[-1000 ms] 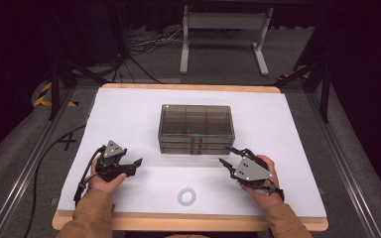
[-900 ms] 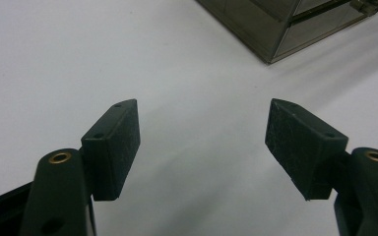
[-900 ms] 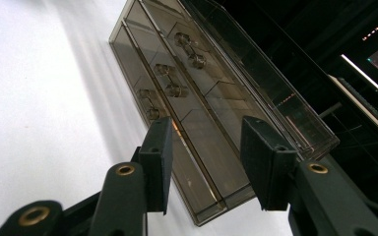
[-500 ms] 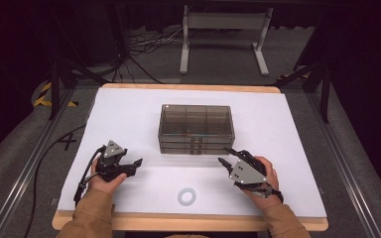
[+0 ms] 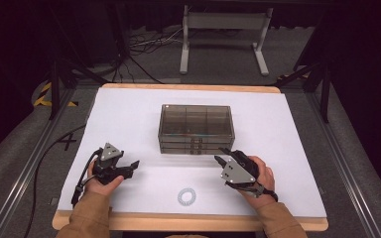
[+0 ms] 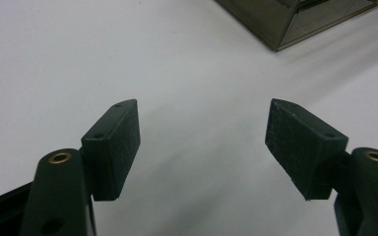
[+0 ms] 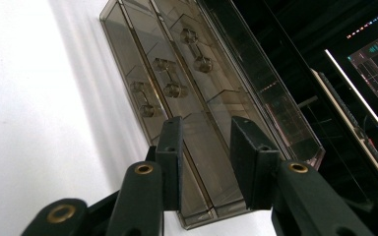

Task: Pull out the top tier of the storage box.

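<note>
Centrally, smoky translucent drawer box [image 5: 196,128], right hand-held gripper [image 7: 204,142] narrowly parted, left hand-held gripper [image 6: 202,132] spread, perhaps beaded ring [image 5: 187,196].

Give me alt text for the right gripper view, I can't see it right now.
The right claw, its jaws partly open with a gap between them, points at the front of a smoky clear drawer box standing on a white table. The box has three stacked drawers, each with small knobs. The claw holds nothing.
</note>
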`<state>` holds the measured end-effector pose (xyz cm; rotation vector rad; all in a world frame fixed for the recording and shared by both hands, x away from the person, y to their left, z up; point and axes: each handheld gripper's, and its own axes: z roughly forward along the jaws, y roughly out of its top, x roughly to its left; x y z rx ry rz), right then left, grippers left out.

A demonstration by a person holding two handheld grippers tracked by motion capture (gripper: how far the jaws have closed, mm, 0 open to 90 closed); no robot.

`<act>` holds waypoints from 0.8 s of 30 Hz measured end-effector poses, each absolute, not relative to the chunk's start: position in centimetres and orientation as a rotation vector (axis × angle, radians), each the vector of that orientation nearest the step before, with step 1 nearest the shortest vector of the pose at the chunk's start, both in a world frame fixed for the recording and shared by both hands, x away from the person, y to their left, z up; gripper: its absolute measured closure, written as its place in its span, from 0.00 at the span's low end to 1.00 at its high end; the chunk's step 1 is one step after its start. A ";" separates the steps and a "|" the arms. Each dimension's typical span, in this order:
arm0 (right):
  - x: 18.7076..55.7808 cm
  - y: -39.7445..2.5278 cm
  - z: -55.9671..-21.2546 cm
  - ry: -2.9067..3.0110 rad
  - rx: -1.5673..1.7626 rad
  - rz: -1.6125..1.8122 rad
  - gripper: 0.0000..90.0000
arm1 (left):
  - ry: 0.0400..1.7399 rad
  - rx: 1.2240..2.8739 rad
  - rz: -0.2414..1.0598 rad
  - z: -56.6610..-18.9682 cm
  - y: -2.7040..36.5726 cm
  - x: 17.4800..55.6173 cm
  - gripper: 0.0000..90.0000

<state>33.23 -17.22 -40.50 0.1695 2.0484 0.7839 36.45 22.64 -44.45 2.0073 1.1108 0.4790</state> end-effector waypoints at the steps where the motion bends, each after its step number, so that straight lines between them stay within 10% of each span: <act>1: 33.3 -17.1 -40.5 2.047 0.174 0.775 0.75 | 1.114 2.008 0.480 -44.5 22.7 36.4 0.33; 24: 33.5 -13.5 -40.4 2.024 0.079 0.586 0.78 | 1.135 2.005 0.493 -44.6 23.3 35.9 0.33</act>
